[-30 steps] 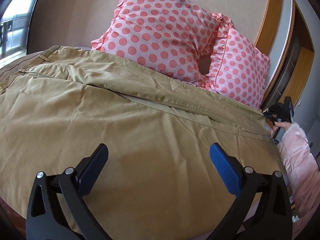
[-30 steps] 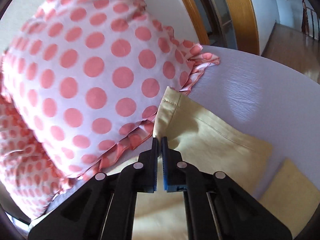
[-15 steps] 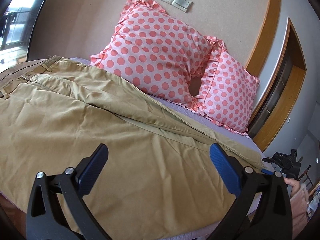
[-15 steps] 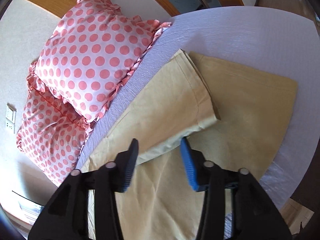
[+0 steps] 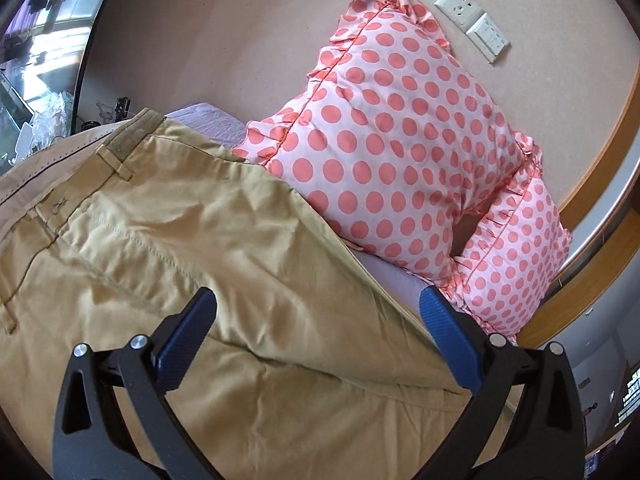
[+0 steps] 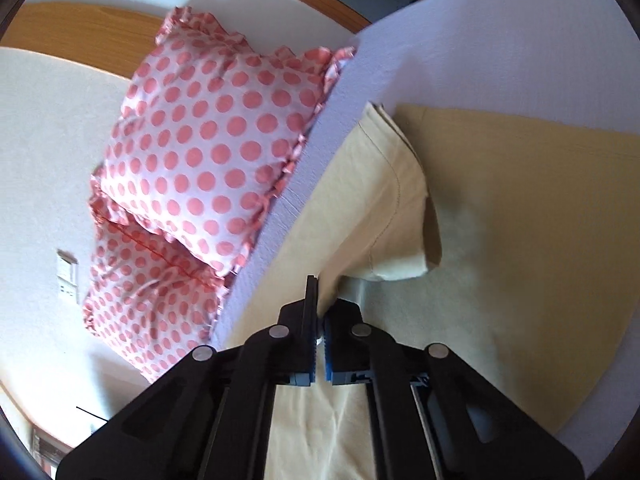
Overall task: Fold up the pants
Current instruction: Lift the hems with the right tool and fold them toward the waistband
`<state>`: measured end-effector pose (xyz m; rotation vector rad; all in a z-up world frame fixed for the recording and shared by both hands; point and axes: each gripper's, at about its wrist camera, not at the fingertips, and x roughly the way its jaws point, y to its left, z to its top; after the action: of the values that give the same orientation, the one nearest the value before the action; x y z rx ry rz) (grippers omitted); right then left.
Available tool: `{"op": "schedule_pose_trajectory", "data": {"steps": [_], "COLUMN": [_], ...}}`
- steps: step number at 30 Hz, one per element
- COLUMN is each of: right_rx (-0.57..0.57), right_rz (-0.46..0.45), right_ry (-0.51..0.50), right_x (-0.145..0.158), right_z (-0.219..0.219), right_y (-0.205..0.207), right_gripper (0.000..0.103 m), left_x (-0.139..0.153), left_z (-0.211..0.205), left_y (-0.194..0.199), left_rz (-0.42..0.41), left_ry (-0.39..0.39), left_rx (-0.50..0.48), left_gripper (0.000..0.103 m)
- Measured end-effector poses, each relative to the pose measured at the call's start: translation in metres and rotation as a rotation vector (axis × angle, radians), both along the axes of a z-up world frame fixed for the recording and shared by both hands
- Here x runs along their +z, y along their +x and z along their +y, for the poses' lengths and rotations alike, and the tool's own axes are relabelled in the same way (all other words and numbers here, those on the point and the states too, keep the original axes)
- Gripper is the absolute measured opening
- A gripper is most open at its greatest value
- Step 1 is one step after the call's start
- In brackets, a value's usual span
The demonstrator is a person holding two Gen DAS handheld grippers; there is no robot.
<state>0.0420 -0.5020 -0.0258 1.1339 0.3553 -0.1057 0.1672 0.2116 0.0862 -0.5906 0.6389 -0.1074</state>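
Tan pants (image 5: 168,248) lie spread on a lilac bed sheet (image 5: 208,124), waistband at the upper left in the left wrist view. My left gripper (image 5: 316,332) is open and empty above the seat of the pants, near a raised fold. In the right wrist view the pant legs (image 6: 520,216) lie flat, and one leg end (image 6: 384,200) is lifted and curled over. My right gripper (image 6: 318,316) is shut on the edge of that upper leg, with cloth between the blue pads (image 6: 330,354).
Two pink polka-dot pillows (image 5: 392,152) lean on the beige wall at the head of the bed; they also show in the right wrist view (image 6: 212,148). Wall sockets (image 5: 472,20) sit above them. Bare lilac sheet (image 6: 480,48) lies beyond the leg ends. A wooden door frame (image 5: 592,168) stands right.
My right gripper was shut, opened half a second ago, and has now shut on the upper leg's edge. My left gripper, still open, moved toward the waistband and pillows.
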Motion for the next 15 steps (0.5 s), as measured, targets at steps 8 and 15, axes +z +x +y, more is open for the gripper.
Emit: {"op": "schedule_pose_trajectory", "data": {"steps": [8, 15], "right_rx": [-0.034, -0.034], "right_rz": [-0.069, -0.071], "right_ry": [-0.061, -0.029], "right_x": [0.018, 0.010], "right_z": [-0.008, -0.013], "right_y": [-0.028, -0.027], "right_gripper": [0.002, 0.002], "left_x": [-0.020, -0.041], "left_z": [0.008, 0.027], "left_y": [0.106, 0.124], "left_rz": [0.199, 0.281], "left_ry": [0.059, -0.007], "left_rx": [0.088, 0.170], "left_gripper": [0.090, 0.013]}}
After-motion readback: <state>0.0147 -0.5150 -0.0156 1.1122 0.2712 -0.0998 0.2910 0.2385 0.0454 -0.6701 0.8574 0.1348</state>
